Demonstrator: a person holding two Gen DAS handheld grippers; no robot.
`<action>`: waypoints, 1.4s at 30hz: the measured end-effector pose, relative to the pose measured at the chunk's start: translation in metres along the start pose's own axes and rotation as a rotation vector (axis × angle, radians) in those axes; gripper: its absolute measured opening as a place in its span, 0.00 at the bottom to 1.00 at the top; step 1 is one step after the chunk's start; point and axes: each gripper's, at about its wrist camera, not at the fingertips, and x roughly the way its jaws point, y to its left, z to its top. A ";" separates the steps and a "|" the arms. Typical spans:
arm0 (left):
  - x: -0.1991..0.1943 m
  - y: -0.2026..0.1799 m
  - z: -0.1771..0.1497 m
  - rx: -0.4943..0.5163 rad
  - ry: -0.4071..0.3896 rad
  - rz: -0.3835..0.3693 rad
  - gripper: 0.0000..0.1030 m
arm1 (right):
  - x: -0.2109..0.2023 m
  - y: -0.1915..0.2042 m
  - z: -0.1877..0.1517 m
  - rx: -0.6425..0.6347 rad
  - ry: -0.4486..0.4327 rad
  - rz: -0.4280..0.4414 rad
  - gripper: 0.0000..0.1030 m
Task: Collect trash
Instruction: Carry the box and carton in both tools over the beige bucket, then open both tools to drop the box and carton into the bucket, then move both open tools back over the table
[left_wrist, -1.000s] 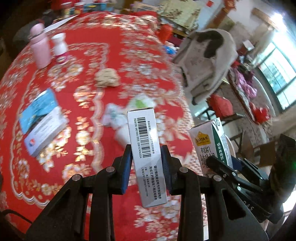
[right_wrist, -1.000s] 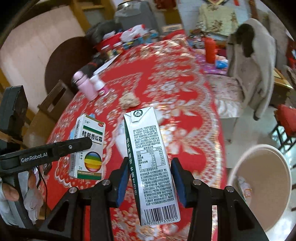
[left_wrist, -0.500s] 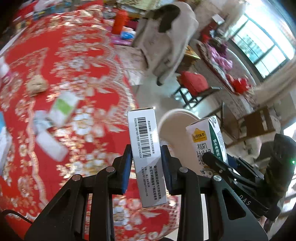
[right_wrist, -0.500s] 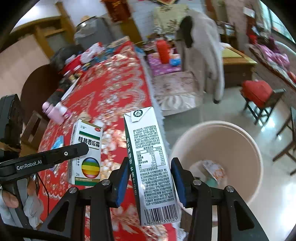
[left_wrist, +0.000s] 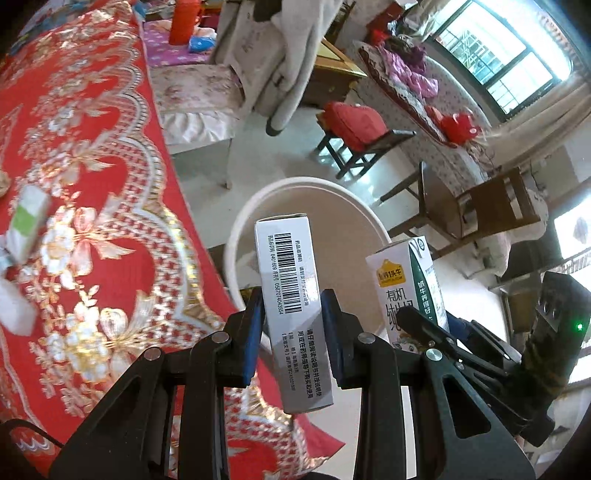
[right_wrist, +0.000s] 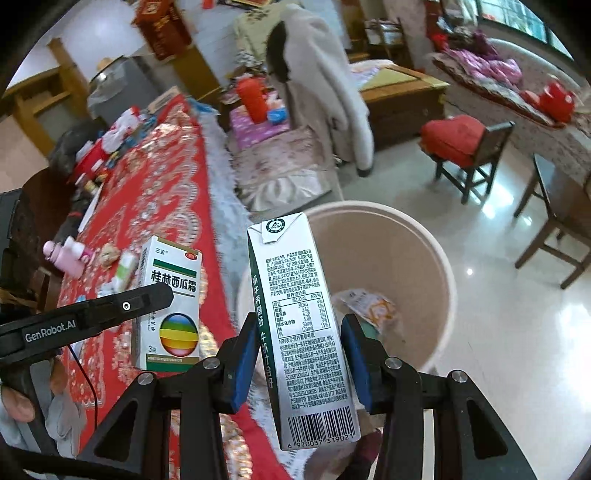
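Note:
My left gripper (left_wrist: 291, 325) is shut on a white medicine box (left_wrist: 288, 295), which also shows in the right wrist view (right_wrist: 170, 306). My right gripper (right_wrist: 301, 354) is shut on a milk carton (right_wrist: 299, 325), also seen in the left wrist view (left_wrist: 406, 284). Both are held upright over the table's edge, near a round beige trash bin (right_wrist: 436, 258) on the floor. The bin (left_wrist: 236, 236) holds some wrappers (right_wrist: 365, 306).
The red patterned tablecloth (left_wrist: 74, 147) carries a green-white packet (left_wrist: 27, 218), tissues (left_wrist: 14, 310), a crumpled wad (right_wrist: 109, 253) and pink bottles (right_wrist: 70, 254). A coat-draped chair (right_wrist: 317, 92), a red-cushioned stool (right_wrist: 458, 144) and wooden chairs (left_wrist: 495, 206) stand around the bin.
Both grippers have swung right, away from the table's middle, with their loads. The bin now lies directly ahead and closer. The grips have not changed.

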 end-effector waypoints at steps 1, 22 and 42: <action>0.003 -0.002 -0.001 0.003 0.001 0.003 0.27 | 0.001 -0.006 0.000 0.008 0.006 -0.007 0.42; 0.064 -0.018 -0.003 -0.037 0.070 0.022 0.27 | 0.035 -0.040 0.004 0.043 0.070 -0.032 0.42; 0.061 -0.001 0.003 -0.065 0.032 0.007 0.51 | 0.055 -0.037 0.006 0.054 0.123 -0.039 0.53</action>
